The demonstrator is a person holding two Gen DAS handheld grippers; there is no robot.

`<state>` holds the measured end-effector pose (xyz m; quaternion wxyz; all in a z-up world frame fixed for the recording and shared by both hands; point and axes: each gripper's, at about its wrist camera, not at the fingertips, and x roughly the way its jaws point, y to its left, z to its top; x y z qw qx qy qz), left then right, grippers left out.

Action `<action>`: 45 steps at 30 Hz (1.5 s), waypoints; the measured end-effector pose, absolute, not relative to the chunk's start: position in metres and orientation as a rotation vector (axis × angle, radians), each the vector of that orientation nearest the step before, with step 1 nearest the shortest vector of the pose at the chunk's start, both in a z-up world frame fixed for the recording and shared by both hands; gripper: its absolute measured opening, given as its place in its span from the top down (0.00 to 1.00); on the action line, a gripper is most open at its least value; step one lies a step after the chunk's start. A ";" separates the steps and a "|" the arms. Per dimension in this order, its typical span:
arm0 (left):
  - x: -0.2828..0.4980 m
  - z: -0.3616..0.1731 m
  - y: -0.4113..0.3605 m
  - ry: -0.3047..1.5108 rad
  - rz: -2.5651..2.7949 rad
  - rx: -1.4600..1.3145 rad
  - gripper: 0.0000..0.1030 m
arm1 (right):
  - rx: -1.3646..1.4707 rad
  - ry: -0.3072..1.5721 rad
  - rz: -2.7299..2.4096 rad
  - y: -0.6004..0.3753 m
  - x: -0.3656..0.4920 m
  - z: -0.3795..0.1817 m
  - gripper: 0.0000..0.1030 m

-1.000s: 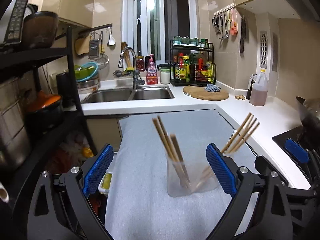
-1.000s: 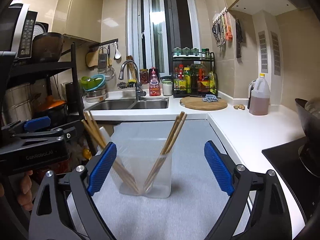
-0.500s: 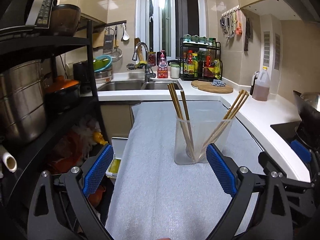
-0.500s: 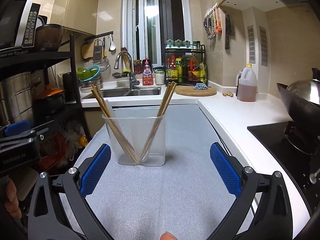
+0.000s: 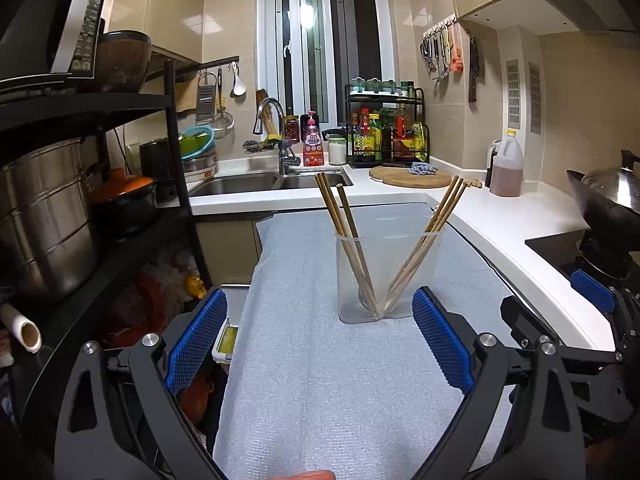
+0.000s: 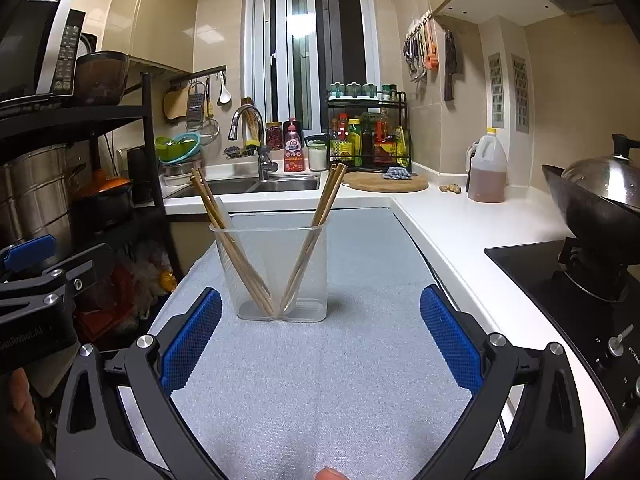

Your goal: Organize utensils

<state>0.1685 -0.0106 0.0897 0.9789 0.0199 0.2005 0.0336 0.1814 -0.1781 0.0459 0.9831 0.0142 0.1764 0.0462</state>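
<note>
Narrow kitchen, warm indoor light. Table (image 6: 340, 380) covered by a pale grey textured mat (image 5: 340, 380), running toward a steel sink (image 6: 256, 186) and faucet (image 6: 248, 120) at 12 o'clock under a window (image 6: 312, 40). Black shelving (image 5: 120, 104) at 9 o'clock with a steel pot (image 5: 44, 220) and an orange-lidded pot (image 5: 124, 196). Condiment rack (image 6: 368, 132) and round cutting board (image 6: 386, 182) at 1 o'clock; oil jug (image 6: 486, 168) at 2 o'clock; black cooktop (image 6: 560, 280) with a wok (image 6: 596, 200) at 3 o'clock. Shelf contents below the pots too dark and cluttered to identify. Wok cut off by the frame edge. Fingertip (image 6: 330, 474) barely visible at 6 o'clock, rest out of frame. Clear plastic container (image 6: 274, 272) upright on the mat, ahead of both tongs, touching neither. Wooden chopsticks (image 6: 228, 240) inside in two bundles, tips meeting at the bottom, tops leaning apart in a V; exact count unclear. Left tongs (image 5: 318, 344) spread wide, blue pads (image 5: 196, 344) gripping nothing. Right tongs (image 6: 320, 342) likewise spread wide and empty, body partly visible at 3 o'clock in the left wrist view.
</note>
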 end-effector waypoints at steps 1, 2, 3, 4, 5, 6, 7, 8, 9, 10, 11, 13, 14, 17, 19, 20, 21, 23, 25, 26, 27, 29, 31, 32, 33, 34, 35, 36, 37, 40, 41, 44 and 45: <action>0.169 0.089 -0.012 0.405 0.069 0.045 0.12 | 0.032 0.359 0.096 -0.178 0.181 0.046 0.05; 0.169 0.089 -0.013 0.406 0.071 0.051 0.12 | 0.035 0.363 0.098 -0.179 0.181 0.046 0.05; 0.168 0.089 -0.013 0.406 0.071 0.053 0.12 | 0.039 0.365 0.100 -0.179 0.180 0.045 0.05; 0.168 0.089 -0.013 0.404 0.072 0.053 0.12 | 0.042 0.364 0.100 -0.180 0.180 0.045 0.05; 0.168 0.089 -0.013 0.405 0.072 0.049 0.12 | 0.044 0.362 0.098 -0.180 0.179 0.045 0.05; 0.169 0.089 -0.013 0.407 0.072 0.045 0.12 | 0.044 0.362 0.096 -0.180 0.179 0.046 0.05; 0.169 0.089 -0.012 0.410 0.071 0.038 0.12 | 0.046 0.363 0.095 -0.181 0.179 0.046 0.05; 0.169 0.090 -0.011 0.410 0.072 0.035 0.12 | 0.049 0.364 0.095 -0.181 0.179 0.046 0.05; 0.169 0.090 -0.011 0.410 0.074 0.035 0.10 | 0.051 0.365 0.095 -0.181 0.179 0.045 0.05; 0.169 0.089 -0.011 0.409 0.075 0.036 0.09 | 0.056 0.367 0.095 -0.181 0.179 0.045 0.05; 0.169 0.089 -0.011 0.408 0.077 0.037 0.08 | 0.060 0.369 0.096 -0.181 0.179 0.045 0.05; 0.170 0.089 -0.011 0.410 0.077 0.038 0.08 | 0.063 0.370 0.097 -0.181 0.179 0.044 0.05; 0.170 0.089 -0.010 0.412 0.076 0.035 0.08 | 0.063 0.372 0.096 -0.181 0.180 0.044 0.05; 0.169 0.089 -0.010 0.413 0.078 0.031 0.08 | 0.057 0.374 0.096 -0.180 0.180 0.043 0.05; 0.170 0.089 -0.011 0.414 0.079 0.033 0.08 | 0.057 0.373 0.094 -0.180 0.180 0.043 0.05; 0.170 0.088 -0.010 0.415 0.078 0.033 0.08 | 0.057 0.374 0.093 -0.179 0.179 0.043 0.05; 0.171 0.089 -0.010 0.416 0.078 0.033 0.08 | 0.058 0.372 0.092 -0.180 0.179 0.043 0.05; 0.171 0.088 -0.010 0.415 0.079 0.034 0.07 | 0.057 0.371 0.088 -0.180 0.179 0.044 0.05; 0.171 0.088 -0.010 0.414 0.080 0.032 0.07 | 0.058 0.371 0.090 -0.180 0.179 0.044 0.05; 0.171 0.088 -0.010 0.416 0.080 0.032 0.07 | 0.058 0.371 0.090 -0.180 0.179 0.044 0.05; 0.172 0.087 -0.010 0.419 0.080 0.031 0.07 | 0.057 0.372 0.090 -0.180 0.180 0.044 0.05; 0.174 0.086 -0.009 0.423 0.082 0.031 0.07 | 0.057 0.373 0.090 -0.180 0.180 0.044 0.05; 0.174 0.085 -0.008 0.425 0.084 0.031 0.07 | 0.058 0.374 0.091 -0.180 0.180 0.044 0.05; 0.174 0.085 -0.008 0.426 0.084 0.030 0.07 | 0.056 0.373 0.090 -0.180 0.180 0.044 0.05; 0.175 0.085 -0.008 0.427 0.085 0.029 0.07 | 0.055 0.372 0.090 -0.180 0.180 0.044 0.05; 0.175 0.085 -0.007 0.427 0.087 0.029 0.07 | 0.055 0.373 0.091 -0.181 0.180 0.044 0.05; 0.175 0.085 -0.007 0.427 0.088 0.028 0.07 | 0.055 0.373 0.090 -0.181 0.180 0.044 0.05; 0.175 0.085 -0.007 0.428 0.090 0.029 0.07 | 0.056 0.372 0.090 -0.180 0.180 0.044 0.05; 0.175 0.085 -0.007 0.428 0.091 0.029 0.07 | 0.057 0.371 0.090 -0.180 0.180 0.044 0.05; 0.176 0.085 -0.006 0.427 0.092 0.029 0.07 | 0.056 0.369 0.088 -0.180 0.180 0.045 0.05; 0.176 0.085 -0.006 0.427 0.093 0.030 0.07 | 0.055 0.368 0.088 -0.180 0.180 0.045 0.05; 0.176 0.085 -0.006 0.427 0.092 0.029 0.07 | 0.055 0.369 0.088 -0.180 0.180 0.045 0.05; 0.176 0.085 -0.006 0.427 0.093 0.029 0.07 | 0.055 0.370 0.090 -0.180 0.180 0.045 0.05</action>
